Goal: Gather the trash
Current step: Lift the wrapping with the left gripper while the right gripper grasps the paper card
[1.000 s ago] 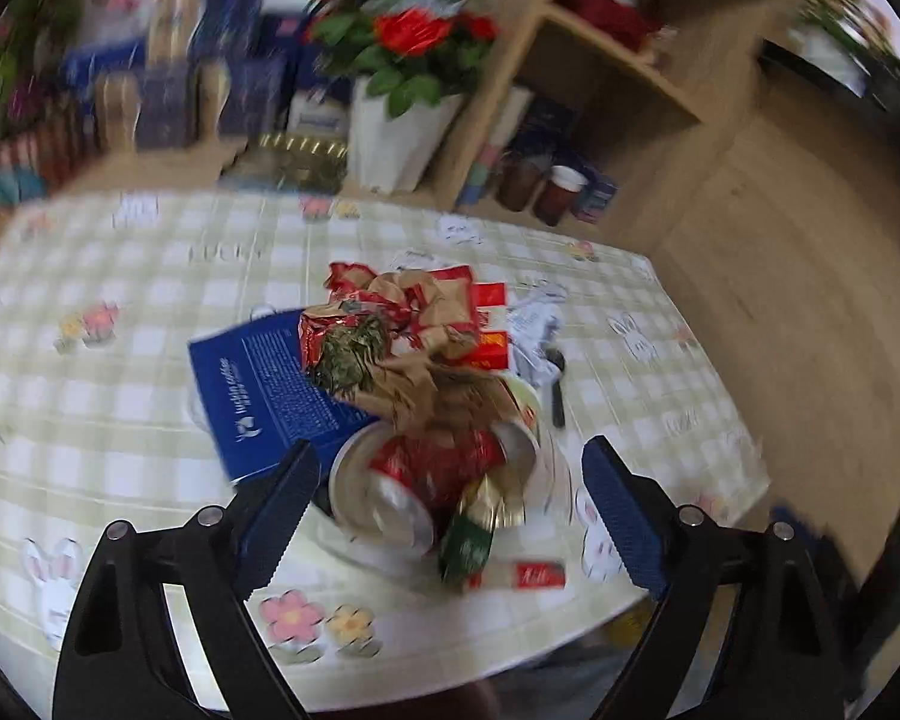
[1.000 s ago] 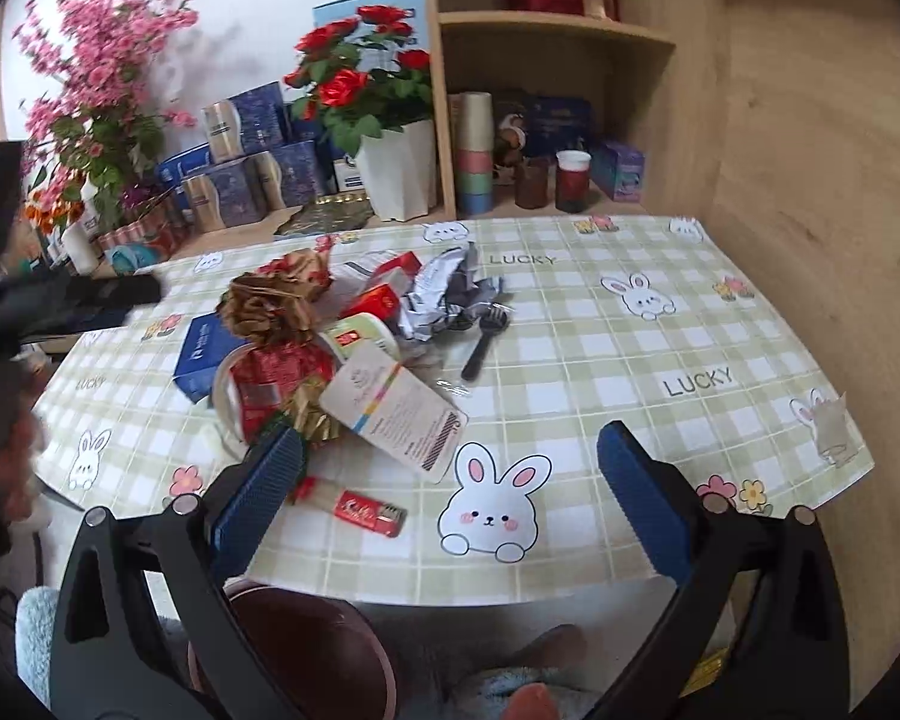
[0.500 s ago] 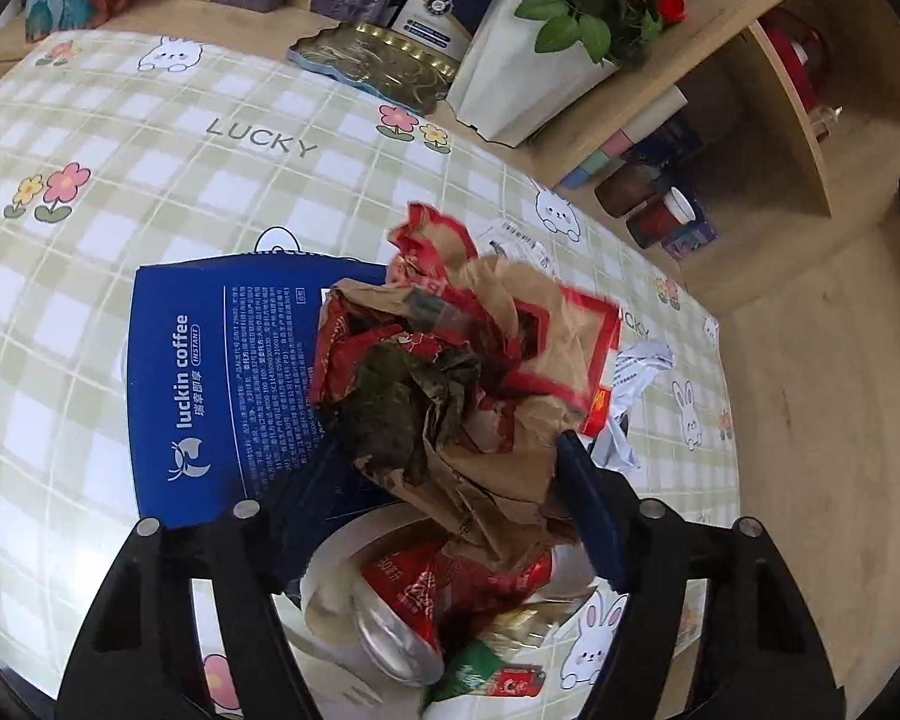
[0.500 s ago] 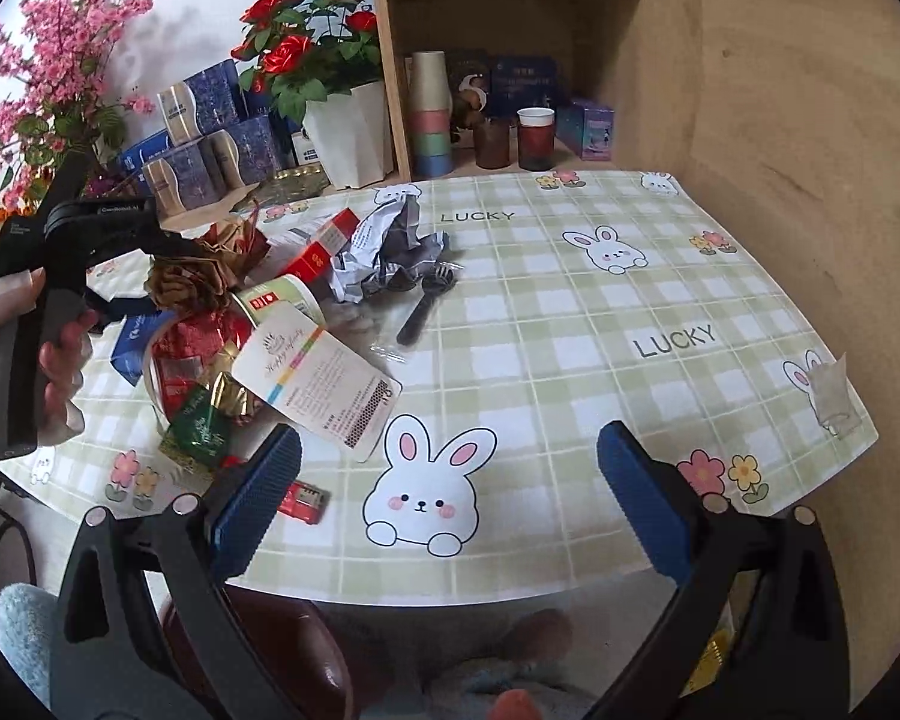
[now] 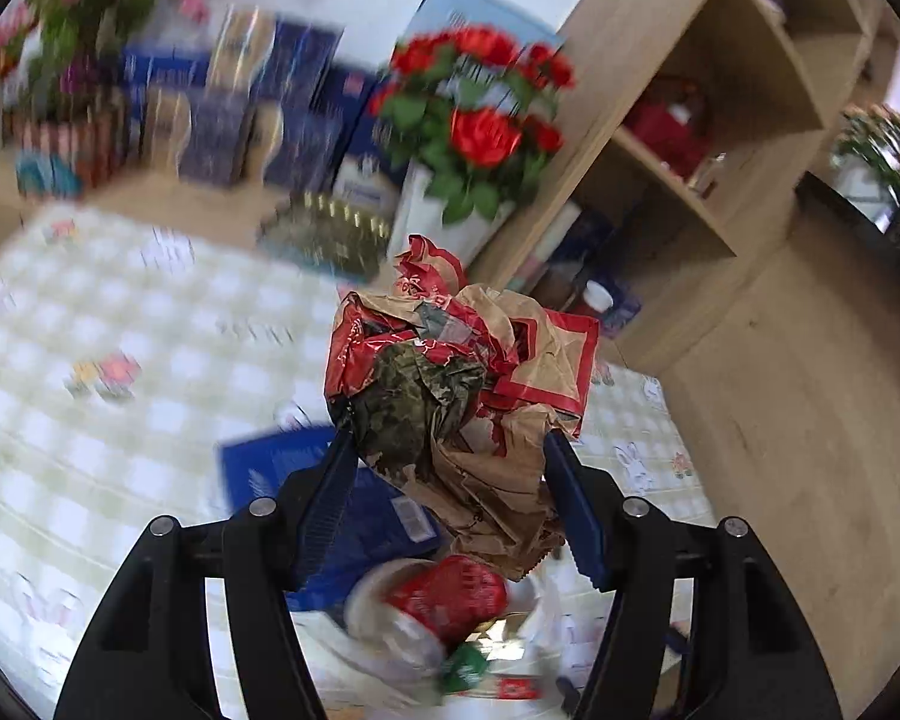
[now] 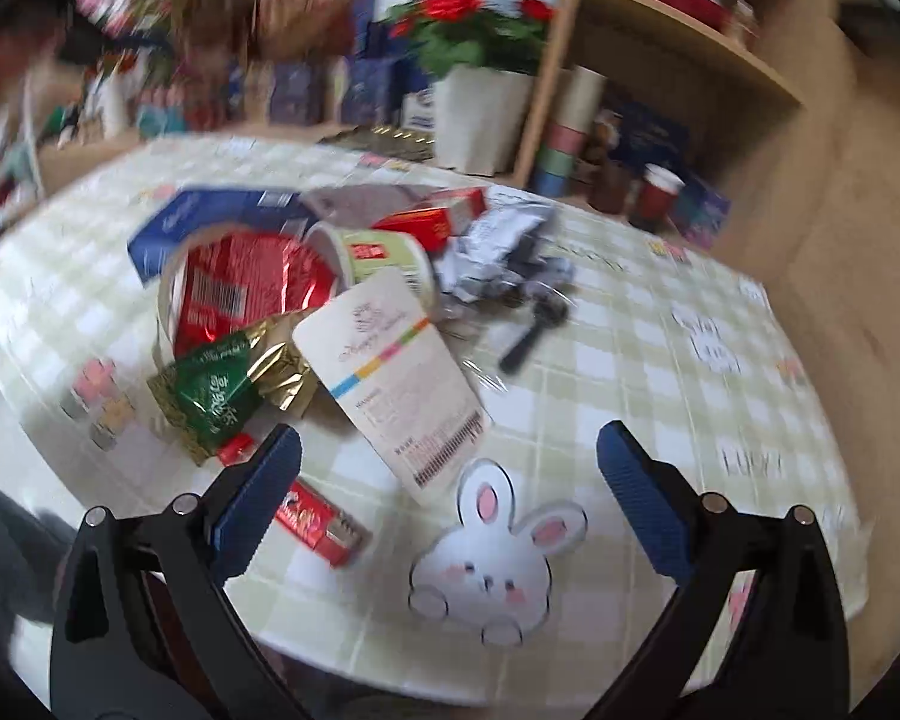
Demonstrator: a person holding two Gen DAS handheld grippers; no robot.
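Note:
My left gripper (image 5: 448,429) is closing, its blue pads pressing both sides of a crumpled brown-and-red paper bag (image 5: 468,372) held up above the table. Under it lie a bowl with a red wrapper (image 5: 450,594) and a blue coffee box (image 5: 282,468). My right gripper (image 6: 448,438) hangs open and empty over the table's near edge. Just ahead of it lie a white card (image 6: 399,384), a green-gold packet (image 6: 222,396), a small red pack (image 6: 315,522), the red wrapper (image 6: 240,288) in its bowl, a tipped cup (image 6: 378,252) and a crumpled silvery wrapper (image 6: 498,246).
A black fork (image 6: 534,330) lies right of the pile on the checked tablecloth (image 6: 660,390). At the back stand a white pot of red roses (image 6: 480,114), blue boxes and a wooden shelf (image 6: 660,60) with cups. A wooden wall closes the right side.
My left gripper went down onto the pile, closed on the crumpled bag and lifted it off. My right gripper rolled and sank closer to the pile.

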